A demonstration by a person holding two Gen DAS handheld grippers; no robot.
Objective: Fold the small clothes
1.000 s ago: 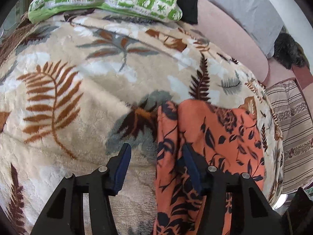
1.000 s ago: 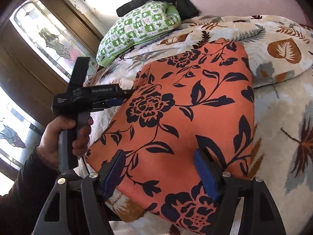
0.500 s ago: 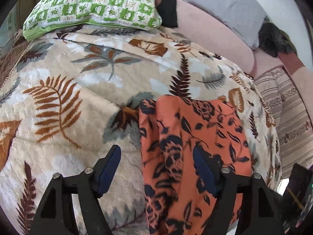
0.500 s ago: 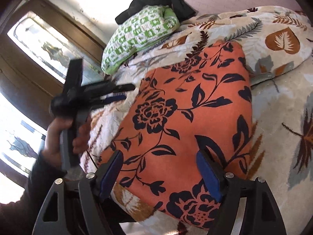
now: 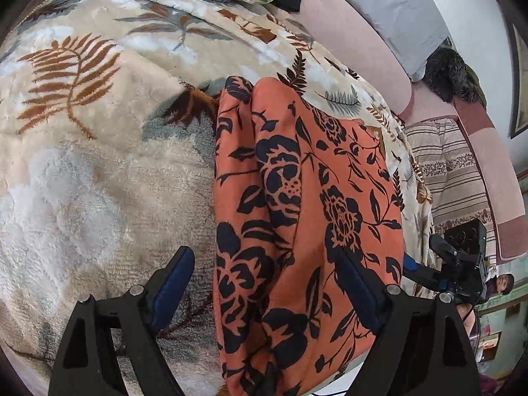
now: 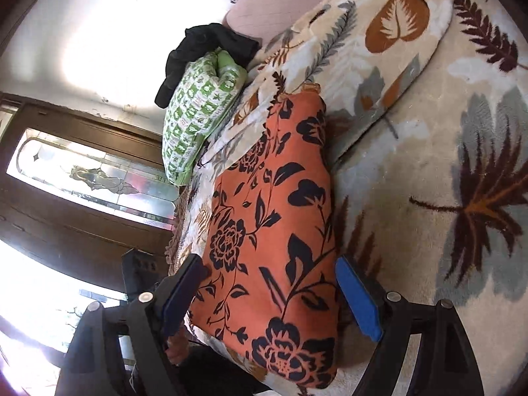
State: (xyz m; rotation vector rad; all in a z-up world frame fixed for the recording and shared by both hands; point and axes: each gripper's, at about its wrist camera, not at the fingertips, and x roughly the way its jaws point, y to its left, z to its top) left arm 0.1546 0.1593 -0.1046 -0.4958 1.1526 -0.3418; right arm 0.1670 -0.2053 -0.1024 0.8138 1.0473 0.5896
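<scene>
An orange cloth with black flowers (image 5: pixel 307 204) lies folded on a leaf-patterned fleece blanket (image 5: pixel 99 171). It also shows in the right wrist view (image 6: pixel 277 231). My left gripper (image 5: pixel 264 290) is open, its jaws wide apart over the cloth's near left edge, holding nothing. My right gripper (image 6: pixel 274 293) is open, its jaws straddling the near end of the cloth without pinching it. The right gripper's body shows at the right edge of the left wrist view (image 5: pixel 458 264).
A green and white patterned pillow (image 6: pixel 201 112) with a black garment (image 6: pixel 204 52) behind it lies at the blanket's far end. A pink sofa back (image 5: pixel 356 36), a grey cushion (image 5: pixel 396 10) and a striped cloth (image 5: pixel 452 171) lie to the right. A wooden door with glass (image 6: pixel 89 178) stands left.
Both grippers have swung round and drawn closer over the cloth. Both stayed open. The cloth lies in the same place.
</scene>
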